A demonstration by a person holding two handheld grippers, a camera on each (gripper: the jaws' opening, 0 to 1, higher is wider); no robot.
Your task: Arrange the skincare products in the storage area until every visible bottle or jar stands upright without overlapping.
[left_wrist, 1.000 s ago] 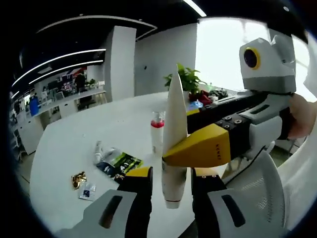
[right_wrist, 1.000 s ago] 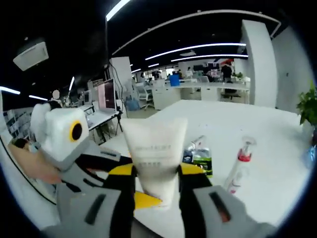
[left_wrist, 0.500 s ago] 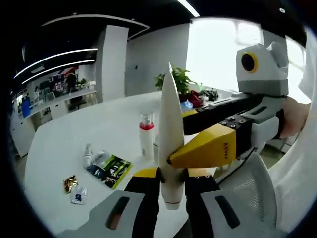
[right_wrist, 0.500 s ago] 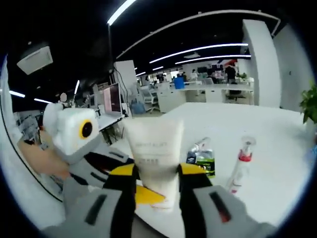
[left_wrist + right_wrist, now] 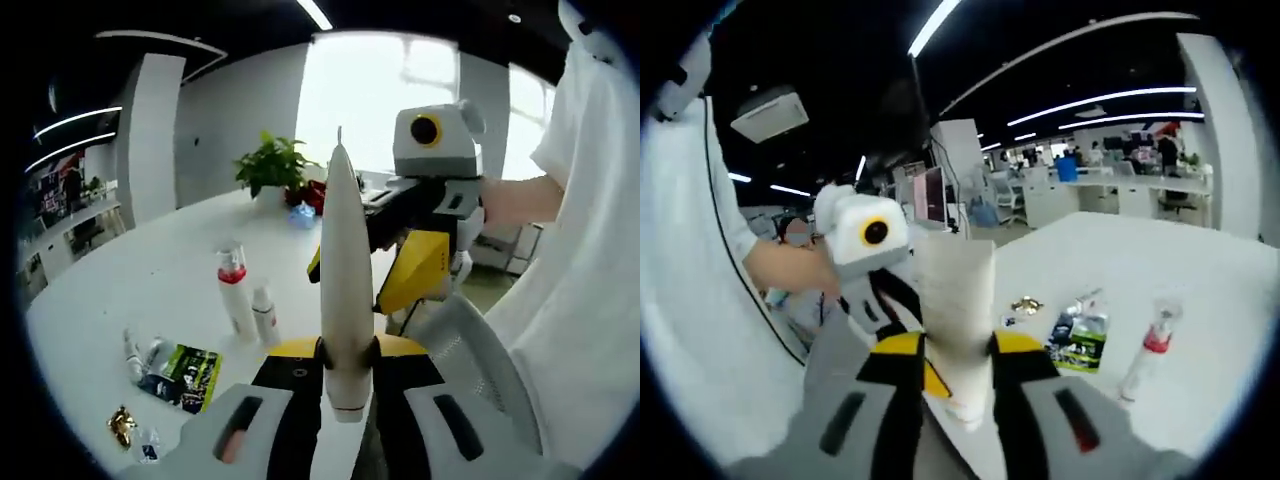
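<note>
A white squeeze tube stands upright in the air, cap end down, with its edge toward the left gripper view. My left gripper is shut on it near the cap. My right gripper is shut on the same tube, whose face is turned partly away in the right gripper view. On the white table stand a pump bottle with a red collar and a small white bottle. A small clear bottle lies on its side next to a green and black sachet.
A gold foil piece and a small packet lie near the table's edge. A potted plant stands at the far side. A white mesh chair and a person in a white shirt are close on the right.
My left jaws, open around the tube a second ago, have shut on it. Both cameras have swung, and the tube now shows a narrower face in the right gripper view.
</note>
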